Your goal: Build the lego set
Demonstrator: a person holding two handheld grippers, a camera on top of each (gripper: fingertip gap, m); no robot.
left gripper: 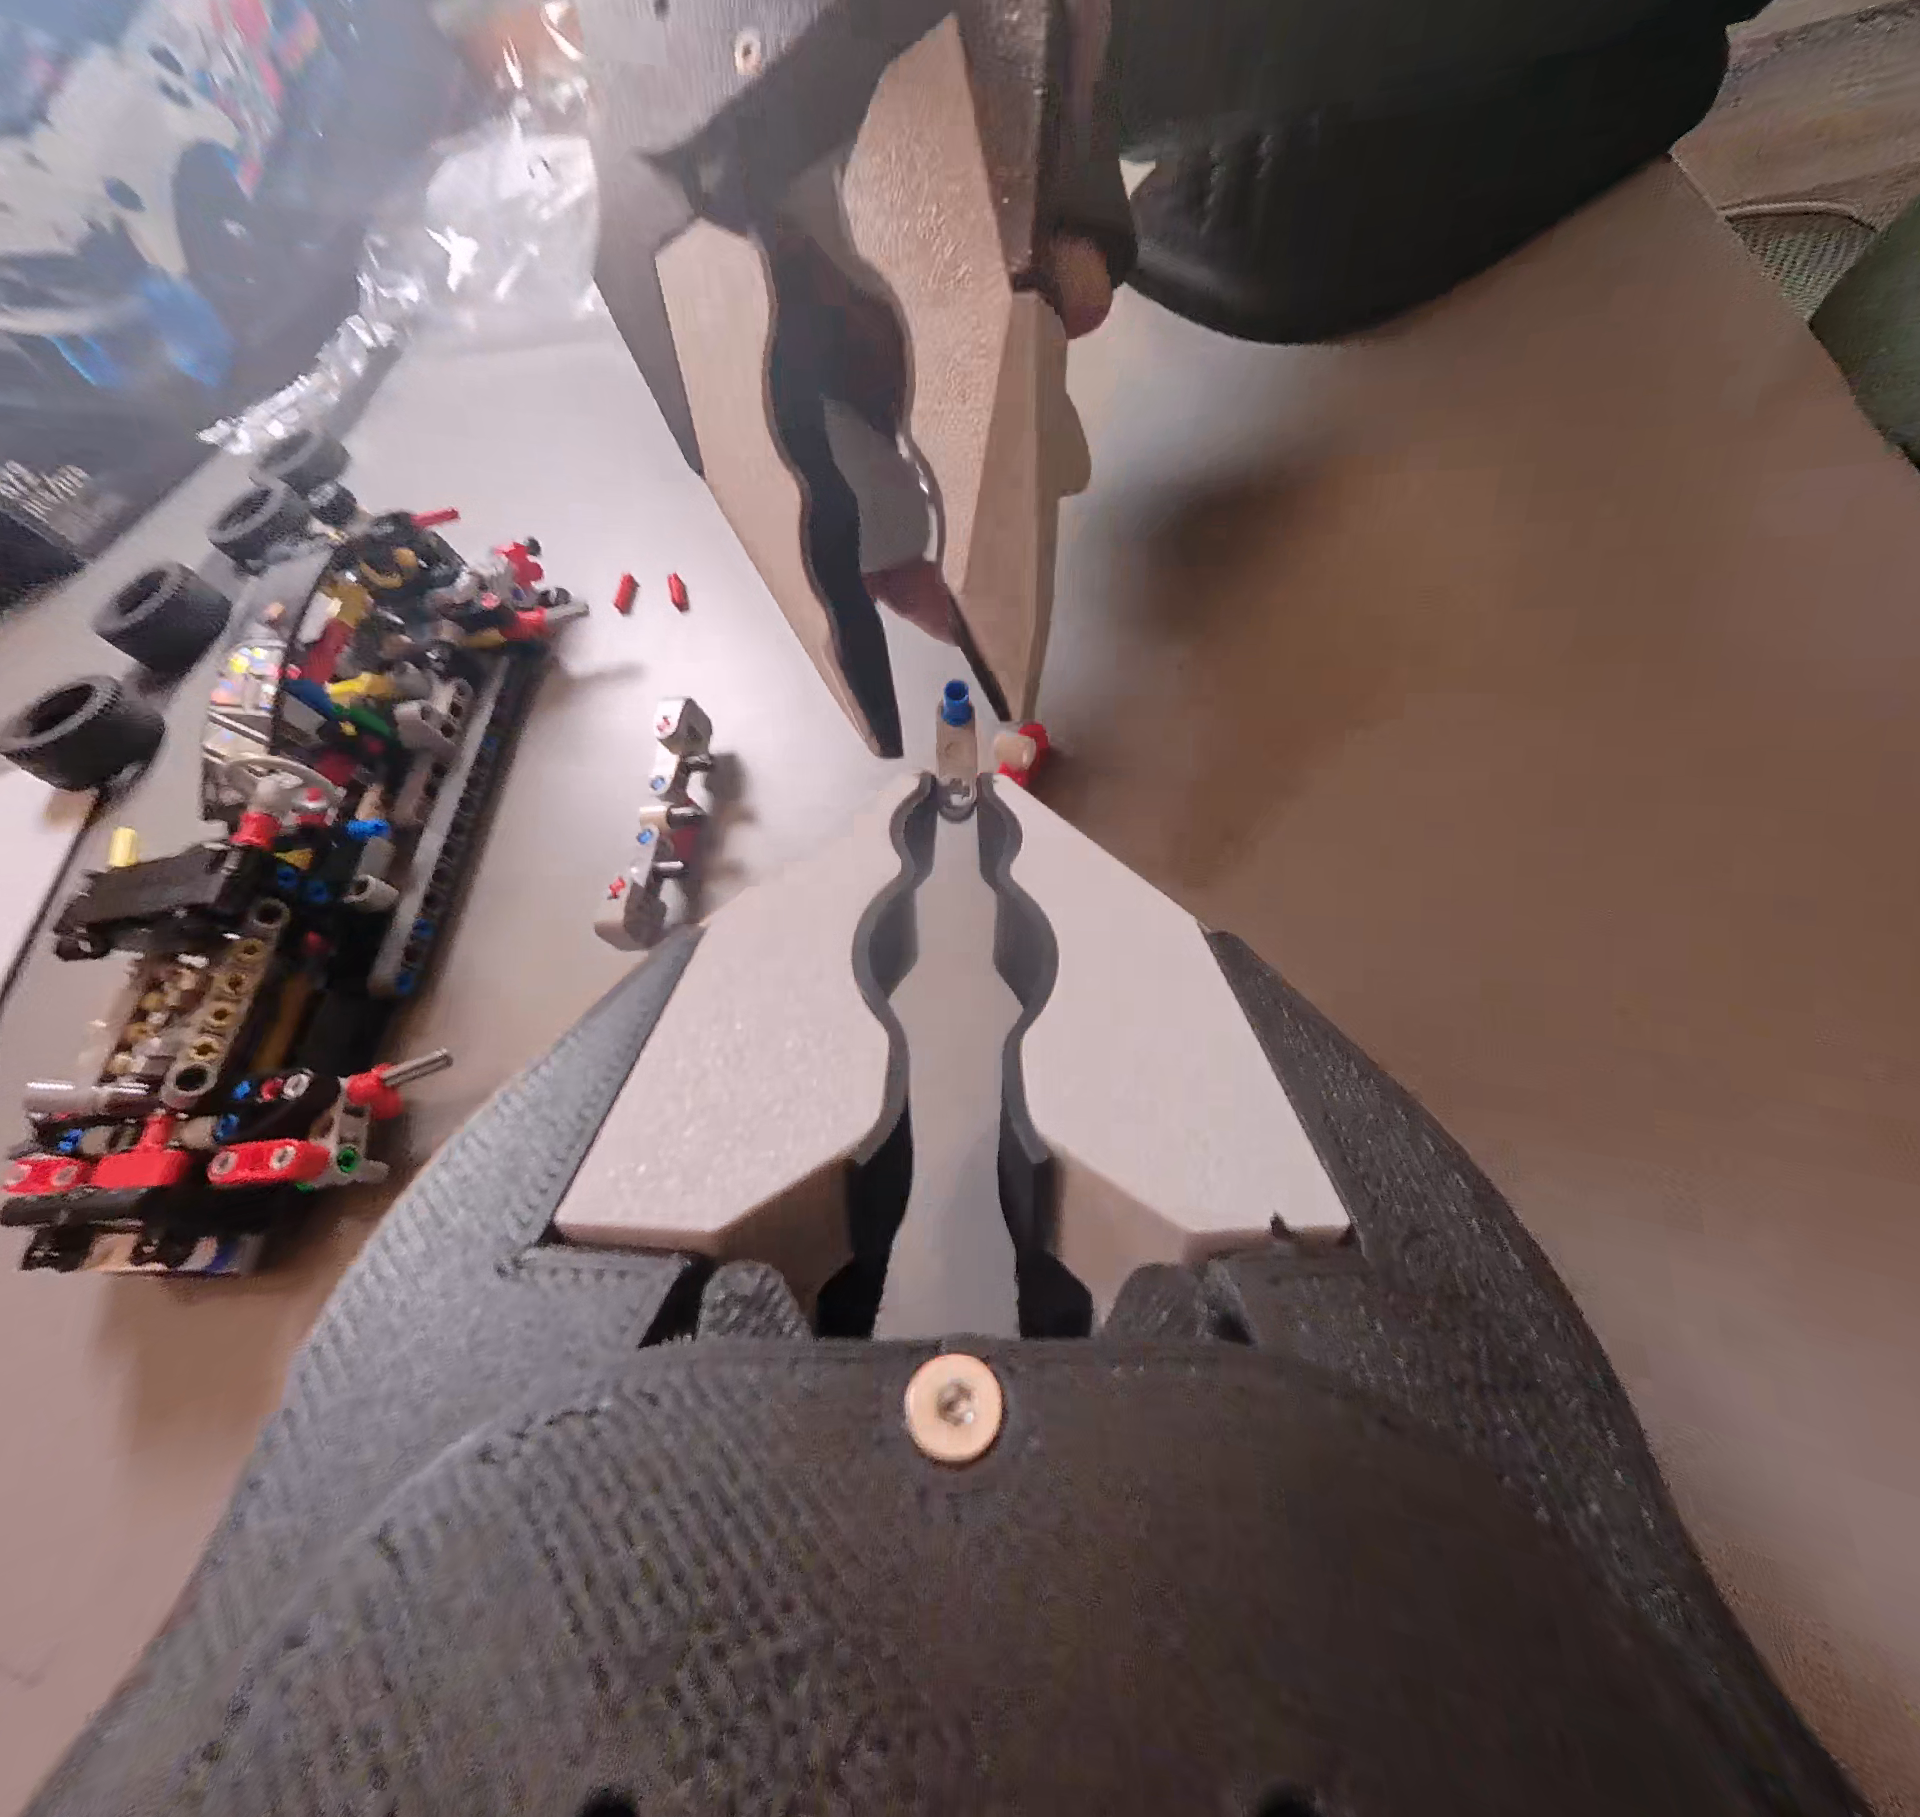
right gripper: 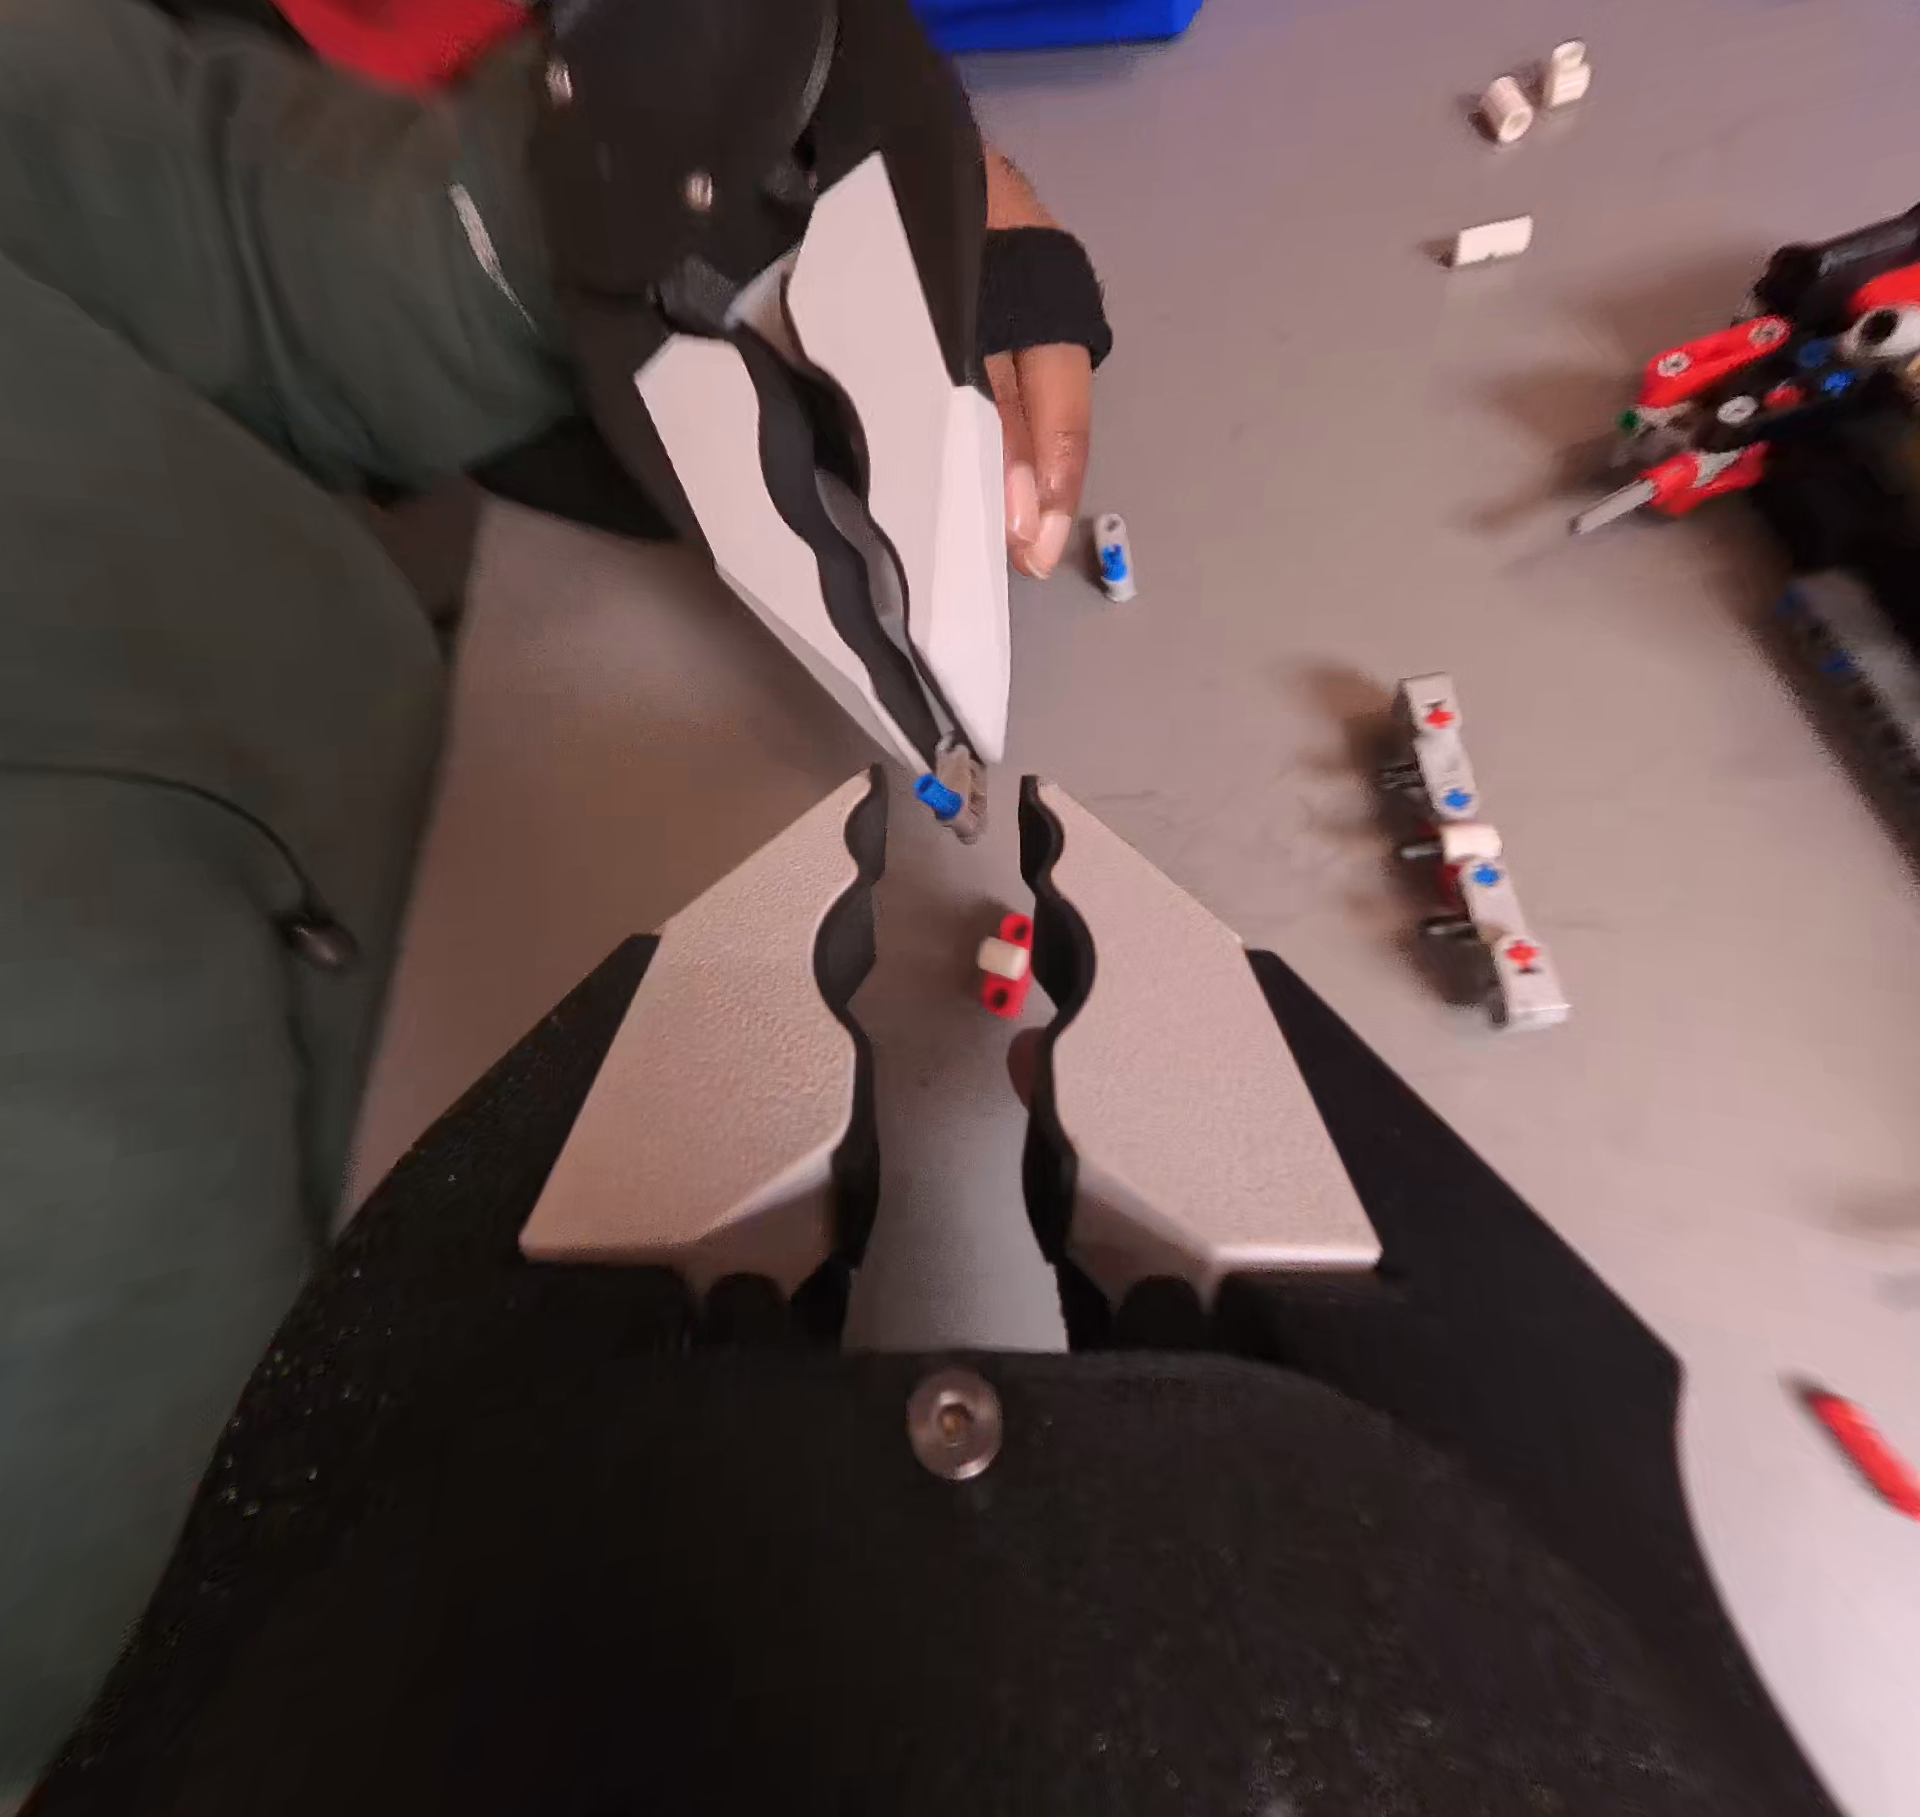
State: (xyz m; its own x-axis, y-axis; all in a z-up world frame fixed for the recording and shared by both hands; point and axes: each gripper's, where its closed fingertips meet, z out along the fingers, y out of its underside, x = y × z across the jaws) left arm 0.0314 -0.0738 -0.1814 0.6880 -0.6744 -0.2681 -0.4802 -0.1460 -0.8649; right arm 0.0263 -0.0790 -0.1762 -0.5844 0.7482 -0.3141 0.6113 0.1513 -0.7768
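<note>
**Grey connector pinched, red piece waiting on the counter**

Left gripper (left gripper: 954, 791) clenched on a small grey connector (left gripper: 956, 744) carrying a blue pin (left gripper: 954, 699), held just above the counter (left gripper: 1455, 832). Right gripper (right gripper: 951, 796) released, jaws parted, tips just beside that connector (right gripper: 961, 796) without touching it. On the counter, seen between the parted jaws in the right wrist view: a small red piece with a white bush (right gripper: 1004, 959). Farther right: a short grey sub-assembly (right gripper: 1475, 848) with red and blue pins, lying apart. Beyond the left gripper, near a bare fingertip (right gripper: 1039, 520): another grey connector with a blue pin (right gripper: 1112, 557). Far left in the left wrist view: the long chassis build (left gripper: 260, 884), four black tyres (left gripper: 161, 614) alongside, two loose red pins (left gripper: 649, 591).
</note>
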